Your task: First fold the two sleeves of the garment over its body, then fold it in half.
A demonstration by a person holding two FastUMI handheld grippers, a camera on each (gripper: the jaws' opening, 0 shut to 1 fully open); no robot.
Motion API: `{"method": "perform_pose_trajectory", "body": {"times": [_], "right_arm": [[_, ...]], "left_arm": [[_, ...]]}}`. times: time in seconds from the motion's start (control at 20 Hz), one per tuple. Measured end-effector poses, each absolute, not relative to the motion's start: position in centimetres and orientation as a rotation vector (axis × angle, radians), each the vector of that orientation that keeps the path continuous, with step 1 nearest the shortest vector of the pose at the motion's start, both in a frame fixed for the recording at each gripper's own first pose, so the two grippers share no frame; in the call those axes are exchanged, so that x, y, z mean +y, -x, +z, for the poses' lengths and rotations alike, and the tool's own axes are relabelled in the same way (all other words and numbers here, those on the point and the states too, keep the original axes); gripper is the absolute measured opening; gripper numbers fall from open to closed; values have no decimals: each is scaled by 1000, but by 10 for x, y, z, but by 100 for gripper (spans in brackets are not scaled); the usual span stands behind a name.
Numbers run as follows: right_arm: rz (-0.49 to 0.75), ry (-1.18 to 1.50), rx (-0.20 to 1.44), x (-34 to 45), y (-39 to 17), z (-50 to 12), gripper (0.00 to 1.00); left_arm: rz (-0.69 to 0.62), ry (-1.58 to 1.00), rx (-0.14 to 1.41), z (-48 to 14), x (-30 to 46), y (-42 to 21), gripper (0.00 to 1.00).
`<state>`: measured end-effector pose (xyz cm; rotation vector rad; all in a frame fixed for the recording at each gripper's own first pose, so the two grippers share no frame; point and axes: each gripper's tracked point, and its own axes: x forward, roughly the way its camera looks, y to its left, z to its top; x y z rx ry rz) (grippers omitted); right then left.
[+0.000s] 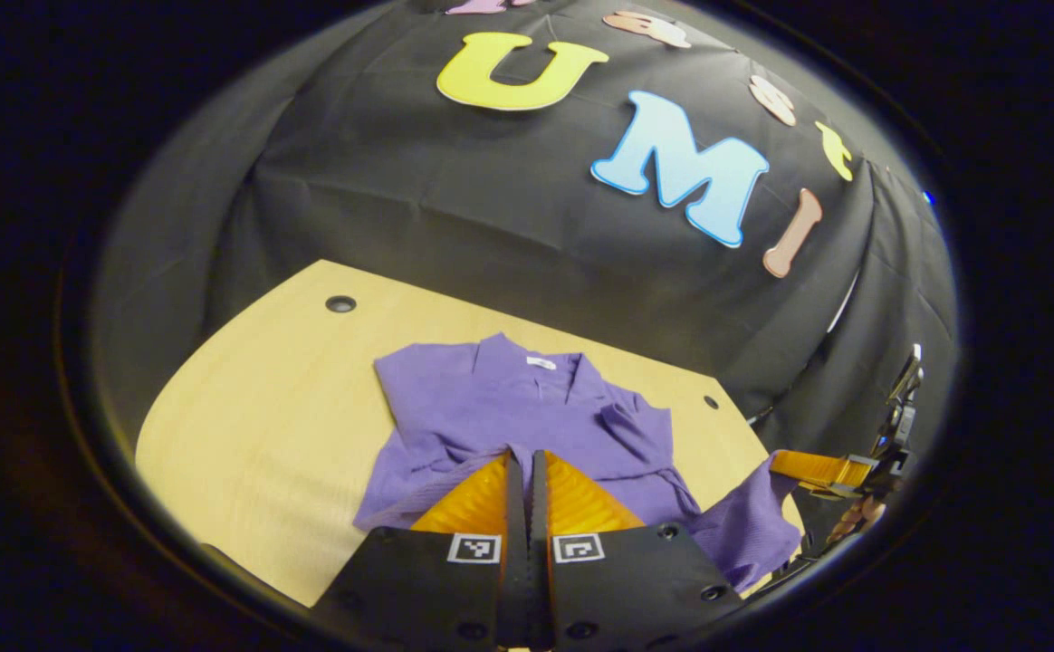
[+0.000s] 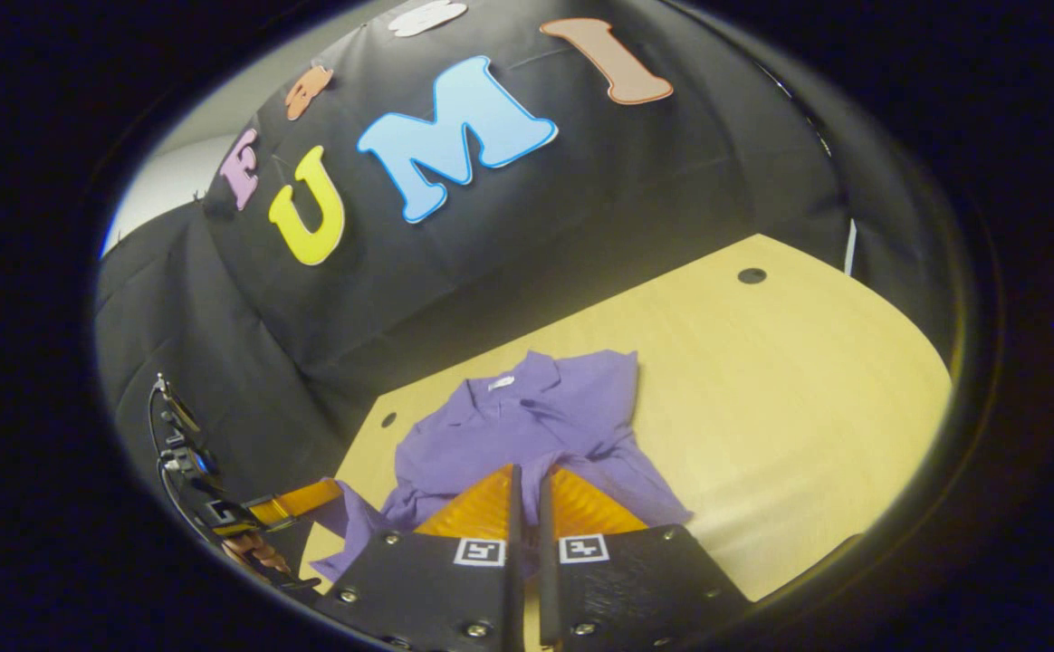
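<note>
A purple collared garment [image 1: 509,398] lies on the wooden table [image 1: 255,407], collar toward the far wall, with a sleeve [image 1: 628,424] folded in over its body. My left gripper [image 1: 524,457] is shut on the garment's near edge, cloth bunched at its fingertips. In the left gripper view the right gripper [image 1: 776,464] pinches a raised corner of the purple cloth at the table's right edge. From the right gripper view, the garment [image 2: 536,407] stretches ahead and my right gripper [image 2: 527,473] is shut on its hem. The left gripper [image 2: 332,491] holds the other lifted corner.
The table has small round holes [image 1: 340,303] [image 2: 751,275] near its far corners. Bare wood spreads left of the garment in the left gripper view and to the right [image 2: 790,407] in the right gripper view. A hand [image 2: 260,550] grips the left gripper.
</note>
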<state>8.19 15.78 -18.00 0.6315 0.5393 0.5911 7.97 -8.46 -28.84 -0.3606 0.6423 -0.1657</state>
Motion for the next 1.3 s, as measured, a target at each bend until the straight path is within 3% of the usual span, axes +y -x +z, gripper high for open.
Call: {"method": "perform_pose_trajectory", "body": {"times": [0.8, 1.0, 1.05, 1.1, 1.3], "right_arm": [[598, -527, 446, 196, -275, -151, 7], [601, -504, 451, 213, -306, -161, 6], [602, -500, 456, 217, -312, -165, 10], [596, -495, 462, 220, -316, -171, 6], [552, -437, 486, 223, -336, -199, 7]], "left_arm": [[-61, 252, 504, -275, -59, -267, 6], [-42, 195, 512, -292, -59, -294, 6], [-36, 182, 512, -296, -58, -298, 6], [-27, 173, 513, -301, -57, -302, 6], [22, 137, 517, -323, -49, -312, 6]]}}
